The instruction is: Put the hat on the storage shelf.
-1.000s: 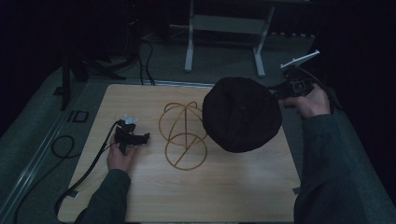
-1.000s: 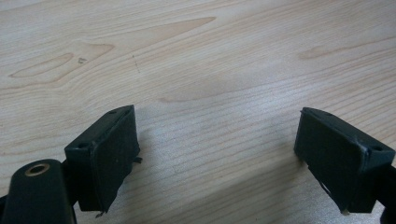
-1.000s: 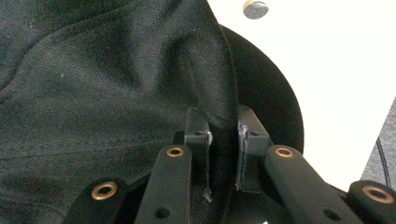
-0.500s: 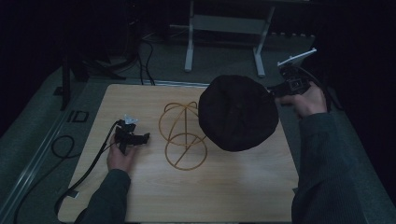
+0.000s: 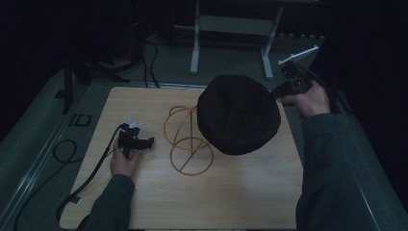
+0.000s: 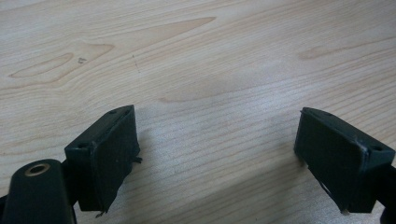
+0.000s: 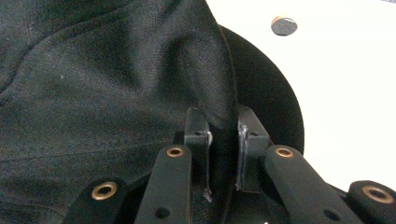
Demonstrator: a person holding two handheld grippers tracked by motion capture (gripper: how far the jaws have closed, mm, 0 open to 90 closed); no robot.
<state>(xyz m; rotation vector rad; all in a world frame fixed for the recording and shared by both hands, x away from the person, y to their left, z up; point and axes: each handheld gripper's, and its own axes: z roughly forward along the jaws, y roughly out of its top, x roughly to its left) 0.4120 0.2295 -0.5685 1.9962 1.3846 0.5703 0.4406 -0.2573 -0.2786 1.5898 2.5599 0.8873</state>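
Above tabletop (image 5: 240,202) centre, toward 2 o'clock: black hat (image 5: 238,113) aloft, brim pinched between right gripper (image 7: 223,135) fingers, beside wire hat stand (image 5: 187,139), not yet seated. At 9 o'clock: left gripper (image 6: 217,154) resting, fingers spread, empty. Judged remaining: lowering onto stand, release.

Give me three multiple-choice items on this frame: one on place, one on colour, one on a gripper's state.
1. Where is the black hat?
A. flat on the table
B. held up beside and partly over the wire stand
C. on the floor

2. What colour is the wire stand?
A. gold
B. red
C. white

3. How does the left gripper stand?
A. shut on the hat
B. shut on the stand
C. open over bare wood

Key:
1 B, the right gripper pinches its edge and holds it above the table.
2 A, its loops show golden.
3 C, its jaws stand wide apart with nothing between.
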